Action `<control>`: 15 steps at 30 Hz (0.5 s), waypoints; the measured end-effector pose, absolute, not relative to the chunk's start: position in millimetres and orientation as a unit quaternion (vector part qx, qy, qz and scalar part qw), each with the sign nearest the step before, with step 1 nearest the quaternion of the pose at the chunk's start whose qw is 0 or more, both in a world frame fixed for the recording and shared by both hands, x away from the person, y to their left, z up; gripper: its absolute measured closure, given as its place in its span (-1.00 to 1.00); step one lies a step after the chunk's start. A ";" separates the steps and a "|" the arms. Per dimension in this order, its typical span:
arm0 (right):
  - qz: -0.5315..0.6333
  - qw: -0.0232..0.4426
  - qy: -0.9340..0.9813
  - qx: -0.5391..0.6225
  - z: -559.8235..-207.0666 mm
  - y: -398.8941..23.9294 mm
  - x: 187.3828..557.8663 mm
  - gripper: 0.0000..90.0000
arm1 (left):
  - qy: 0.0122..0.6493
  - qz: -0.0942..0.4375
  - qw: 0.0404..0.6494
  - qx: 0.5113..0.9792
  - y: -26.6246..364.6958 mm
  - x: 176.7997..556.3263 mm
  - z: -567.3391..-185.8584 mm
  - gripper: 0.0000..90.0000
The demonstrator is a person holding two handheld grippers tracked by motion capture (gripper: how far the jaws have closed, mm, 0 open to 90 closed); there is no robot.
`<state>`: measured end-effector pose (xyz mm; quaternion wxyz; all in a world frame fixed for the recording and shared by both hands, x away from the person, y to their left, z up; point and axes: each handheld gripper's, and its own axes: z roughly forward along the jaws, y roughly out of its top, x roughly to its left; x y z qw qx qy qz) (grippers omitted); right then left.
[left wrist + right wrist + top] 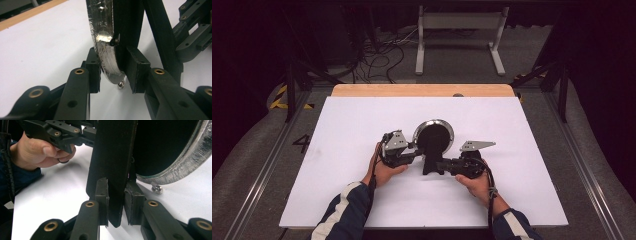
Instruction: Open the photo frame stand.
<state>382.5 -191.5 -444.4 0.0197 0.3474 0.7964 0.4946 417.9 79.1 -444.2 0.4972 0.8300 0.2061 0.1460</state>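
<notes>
Nearest the high camera: two forearms in dark sleeves with pale stripes, reaching in over the counter [352, 120], which is white with a wooden far edge.

Right tool [443, 165] lies level, pointing left; in the right gripper view its jaws pinch the flat black stand leg [112, 170] close to its lower end.

Left tool [412, 148] points right; in the left gripper view its jaws straddle the silver rim [105, 50] of the round mirror [433, 136], narrow, pads at or nearly at rim and black backing. I read it as gripped.

Mirror sits mid-counter, disc upright, between the tools. Leg's long axis runs from disc toward the person. A small metal screw [157, 188] shows below the rim.
</notes>
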 end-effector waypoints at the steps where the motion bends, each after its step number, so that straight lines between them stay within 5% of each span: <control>1: 0.494 0.020 0.797 0.347 -444.2 -191.5 382.4 0.68 | 0.206 0.151 0.496 0.830 78.4 416.9 -444.0 0.48; 15: 0.478 0.031 0.806 0.347 -444.0 -188.6 382.6 0.65 | 0.212 0.214 0.487 0.820 77.3 417.2 -445.9 0.56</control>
